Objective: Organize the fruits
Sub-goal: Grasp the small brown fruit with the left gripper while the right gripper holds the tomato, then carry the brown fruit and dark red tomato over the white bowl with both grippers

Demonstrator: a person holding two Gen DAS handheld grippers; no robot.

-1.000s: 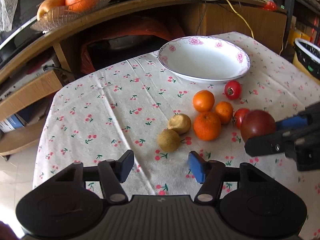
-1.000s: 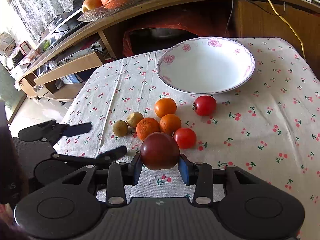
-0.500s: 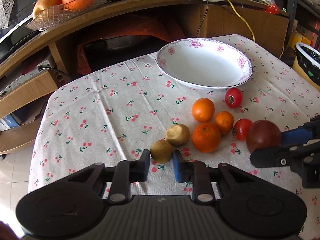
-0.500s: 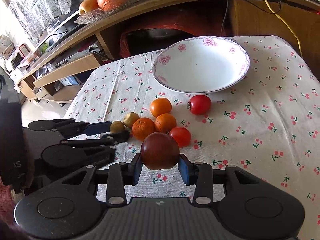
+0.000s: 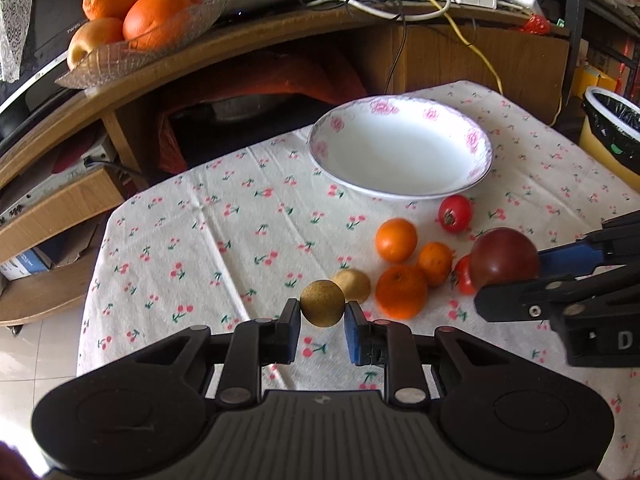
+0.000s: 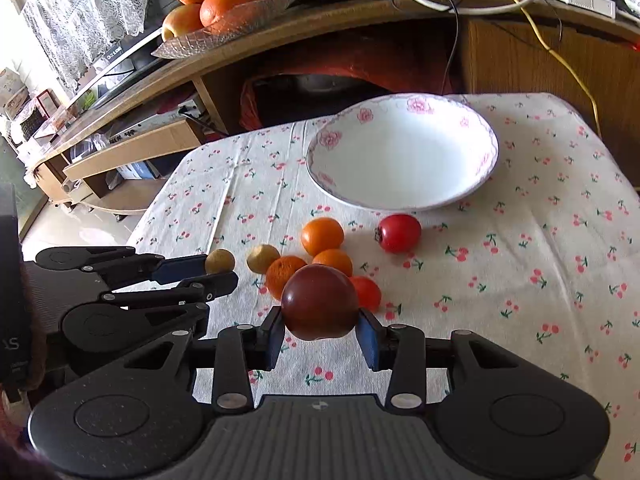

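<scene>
My left gripper is shut on a small brown round fruit, held just above the cloth; it also shows in the right wrist view. My right gripper is shut on a dark red tomato, seen too in the left wrist view. On the cloth lie a second brown fruit, three oranges and two red tomatoes. An empty white flowered bowl sits behind them.
The table has a cherry-print cloth. Behind it stands a wooden desk with a glass dish of large oranges and cables. A lined bin stands at the right. The table's left edge drops to the floor.
My left gripper moved forward, closed on the nearer brown fruit and lifted it off the cloth. My right gripper kept its hold on the dark tomato and stayed near.
</scene>
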